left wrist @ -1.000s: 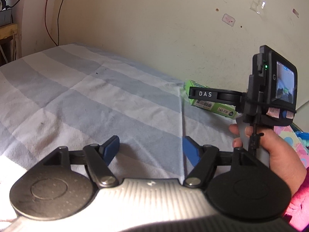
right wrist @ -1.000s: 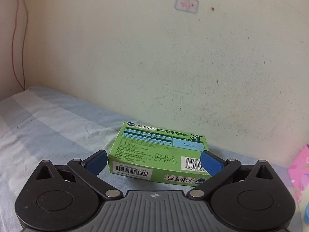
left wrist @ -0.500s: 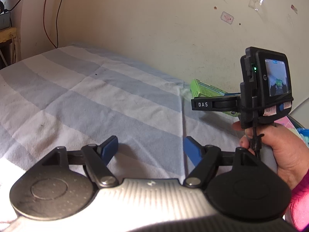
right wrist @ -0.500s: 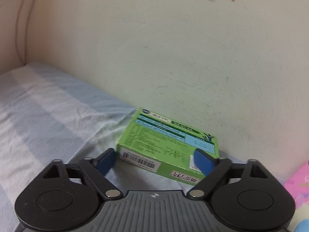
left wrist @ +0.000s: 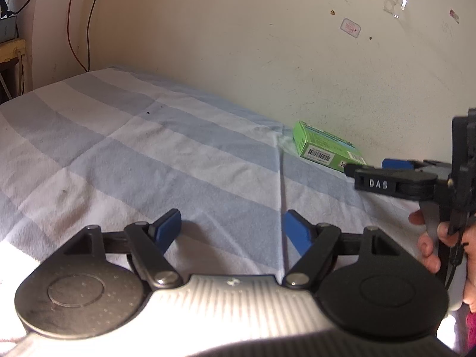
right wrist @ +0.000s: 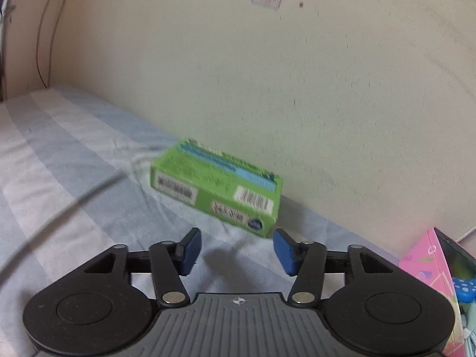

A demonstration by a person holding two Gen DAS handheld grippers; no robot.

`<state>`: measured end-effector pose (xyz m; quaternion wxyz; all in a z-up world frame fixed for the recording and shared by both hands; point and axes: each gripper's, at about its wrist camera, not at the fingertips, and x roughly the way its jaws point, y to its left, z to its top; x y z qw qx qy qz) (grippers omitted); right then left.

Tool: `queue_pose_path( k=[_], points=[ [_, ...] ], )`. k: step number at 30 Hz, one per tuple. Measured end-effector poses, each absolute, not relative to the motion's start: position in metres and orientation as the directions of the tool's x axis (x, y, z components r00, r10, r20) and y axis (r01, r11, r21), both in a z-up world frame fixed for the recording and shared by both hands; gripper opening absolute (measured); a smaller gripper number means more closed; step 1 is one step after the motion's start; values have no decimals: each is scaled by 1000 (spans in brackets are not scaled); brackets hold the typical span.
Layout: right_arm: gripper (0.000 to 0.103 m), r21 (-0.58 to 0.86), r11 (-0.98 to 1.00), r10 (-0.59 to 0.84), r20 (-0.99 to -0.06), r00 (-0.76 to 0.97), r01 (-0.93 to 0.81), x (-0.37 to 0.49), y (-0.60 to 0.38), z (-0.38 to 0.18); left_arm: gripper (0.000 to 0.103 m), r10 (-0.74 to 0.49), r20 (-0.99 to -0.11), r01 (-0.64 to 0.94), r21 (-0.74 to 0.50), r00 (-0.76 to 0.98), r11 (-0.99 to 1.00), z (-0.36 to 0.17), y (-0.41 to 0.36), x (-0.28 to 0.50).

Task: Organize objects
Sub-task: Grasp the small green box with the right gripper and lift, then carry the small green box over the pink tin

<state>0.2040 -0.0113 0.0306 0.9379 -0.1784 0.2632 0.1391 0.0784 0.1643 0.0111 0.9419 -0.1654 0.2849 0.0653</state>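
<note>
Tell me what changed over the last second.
The right gripper backed off the green box, its jaws closing, nothing between them now. The box turned against the wall, left lying on the striped sheet. The left gripper stayed open and empty.

Right tool (right wrist: 236, 248) pulled back off the green box (right wrist: 218, 187), jaws just narrowed with nothing between; box now clear ahead on the bed (right wrist: 74, 160).

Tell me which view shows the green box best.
The right wrist view: the green box lies close, though blurred, top and barcoded sides showing. The left wrist view shows it small and far, against the wall.
</note>
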Motion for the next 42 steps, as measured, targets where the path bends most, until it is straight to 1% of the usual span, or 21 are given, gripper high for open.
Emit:
queue_pose_path(
  k=[1,2,3,6,8,9,11,13,14,15,20,23,24,25,27,30,36,37,39,42],
  points=[
    [69,-252,898,187,-525,830,-362,204,-9,36,78,29,-558,-215,-271,829,938,11,164,79],
    [80,-243,899,203,-506,838,-364,208,-5,42,78,31,-558,-214,-265,829,940,11,163,79],
    [86,-231,902,211,-499,840,-364,213,-3,46,78,33,-558,-213,-261,829,942,11,163,79],
    [88,-150,920,236,-528,816,-363,245,1,53,80,35,-559,-211,-254,829,944,10,162,80],
    [87,-98,939,220,-563,796,-329,265,-1,52,80,35,-559,-210,-252,828,945,10,163,80],
    [83,-64,946,224,-584,780,-319,277,-3,51,80,35,-559,-210,-252,828,945,10,163,80],
    [80,-18,954,229,-604,764,-300,296,-4,50,80,36,-559,-211,-252,828,945,10,162,79],
    [74,10,955,236,-626,743,-295,311,-4,48,81,36,-560,-210,-249,828,945,10,162,79],
    [66,26,953,246,-646,722,-301,318,-4,47,81,37,-560,-210,-248,828,946,11,162,79],
    [63,37,952,251,-667,702,-305,325,-2,46,81,37,-560,-210,-248,828,946,11,162,79],
    [63,47,950,250,-707,661,-309,350,3,48,83,39,-561,-209,-241,827,948,11,160,80],
    [64,122,940,300,-742,599,-320,363,1,49,83,41,-561,-210,-240,827,948,10,160,79],
    [66,152,935,319,-754,574,-321,366,1,48,83,41,-561,-209,-240,827,948,10,160,79],
    [68,204,923,357,-768,532,-326,369,0,47,83,41,-561,-209,-240,827,948,10,160,79],
    [68,295,895,426,-789,443,-335,371,0,44,83,40,-561,-209,-241,827,948,10,160,79],
    [73,333,869,467,-796,384,-367,361,4,42,83,38,-559,-211,-247,828,946,11,161,79],
    [73,352,851,499,-776,386,-390,313,-8,43,83,33,-554,-211,-261,832,942,12,163,80],
    [73,347,844,505,-769,392,-408,300,-10,43,83,21,-550,-206,-278,835,938,12,166,80],
    [72,324,832,515,-751,413,-450,274,-12,42,83,-32,-529,-190,-359,848,914,12,176,79],
    [72,306,814,537,-722,437,-495,238,-18,41,83,-92,-475,-162,-467,875,870,13,189,74]
  ],
)
